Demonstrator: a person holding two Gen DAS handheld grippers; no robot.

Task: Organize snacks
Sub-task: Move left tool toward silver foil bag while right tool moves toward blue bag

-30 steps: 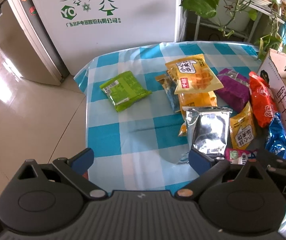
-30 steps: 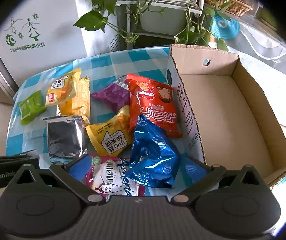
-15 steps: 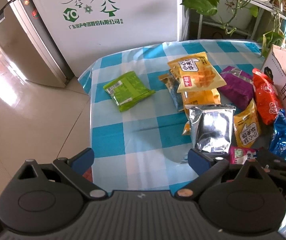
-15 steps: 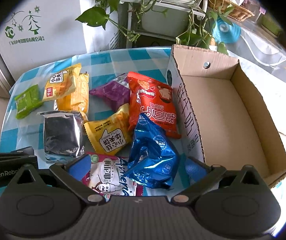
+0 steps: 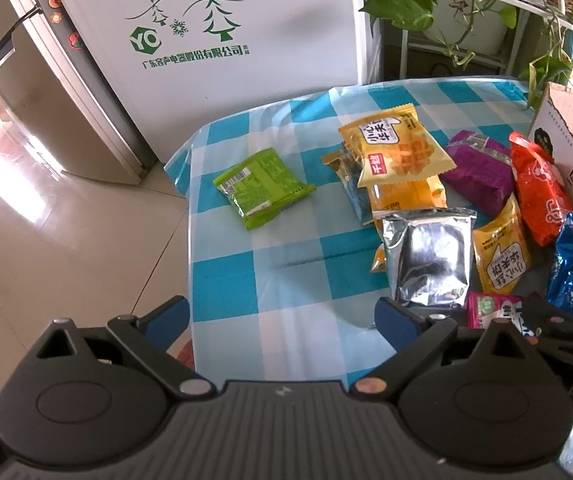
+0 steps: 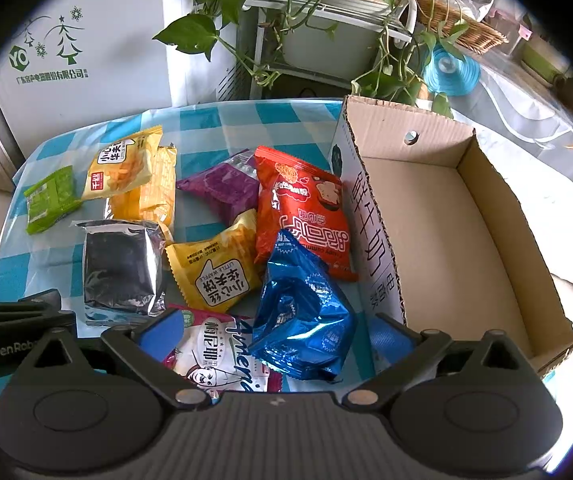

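Several snack packs lie on the blue-checked tablecloth (image 5: 286, 264): a green pack (image 5: 262, 188) apart on the left, a silver pack (image 5: 426, 256), yellow packs (image 5: 398, 148), a purple pack (image 6: 222, 188), a red pack (image 6: 306, 216), a blue foil pack (image 6: 302, 312) and a pink-white pack (image 6: 214, 356). An open, empty cardboard box (image 6: 446, 232) stands at the right. My left gripper (image 5: 282, 320) is open and empty above the table's near edge. My right gripper (image 6: 274, 332) is open, its jaws either side of the blue and pink-white packs.
A white fridge (image 5: 214, 40) and a steel one (image 5: 46, 92) stand behind the table. A plant rack with trailing leaves (image 6: 306, 32) is at the back. Tiled floor (image 5: 66, 248) lies left of the table. The left gripper's body shows in the right wrist view (image 6: 14, 320).
Both grippers have drawn back and risen slightly, so the table and packs look a little farther away. No pack has moved. Both jaws stay open.
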